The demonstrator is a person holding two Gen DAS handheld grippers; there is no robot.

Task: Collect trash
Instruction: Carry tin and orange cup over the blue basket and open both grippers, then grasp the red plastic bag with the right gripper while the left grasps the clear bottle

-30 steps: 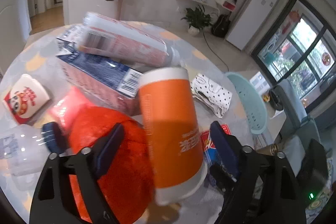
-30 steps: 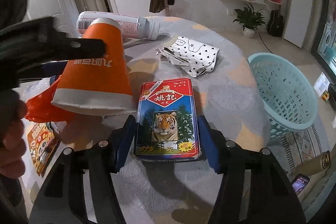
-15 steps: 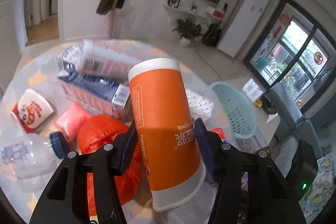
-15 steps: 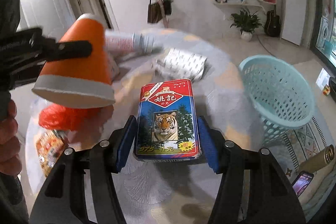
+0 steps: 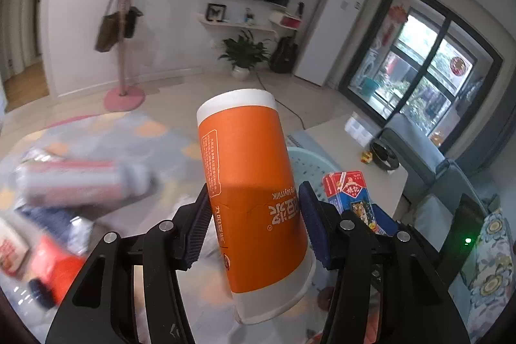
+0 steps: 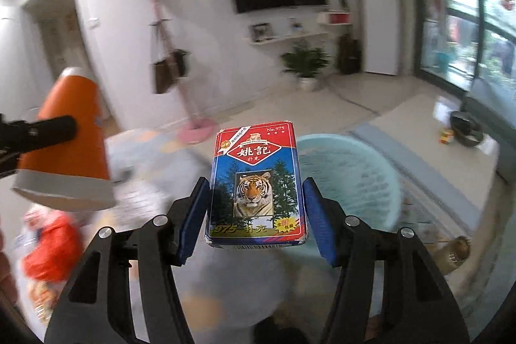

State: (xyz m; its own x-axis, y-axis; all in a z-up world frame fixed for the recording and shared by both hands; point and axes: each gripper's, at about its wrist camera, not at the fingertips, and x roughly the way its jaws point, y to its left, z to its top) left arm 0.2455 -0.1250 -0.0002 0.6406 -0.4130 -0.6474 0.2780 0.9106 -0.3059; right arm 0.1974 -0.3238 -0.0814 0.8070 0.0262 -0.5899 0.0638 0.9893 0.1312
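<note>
Both tools share one build. The left gripper [image 5: 254, 226] has two matte black arms of flat plate with triangular cut-outs near the bottom, each bearing two round silver screw heads along its upper edge. Its fingers [image 5: 197, 226] end in dark blue pads ribbed with fine ridges (the ribbing shows best on the inner faces). The right gripper [image 6: 256, 220] looks the same: black angular linkages, silver screws in pairs, blue pads [image 6: 317, 223] with smooth outer sides. In the right wrist view, a black finger of the left tool juts in at the left edge.
</note>
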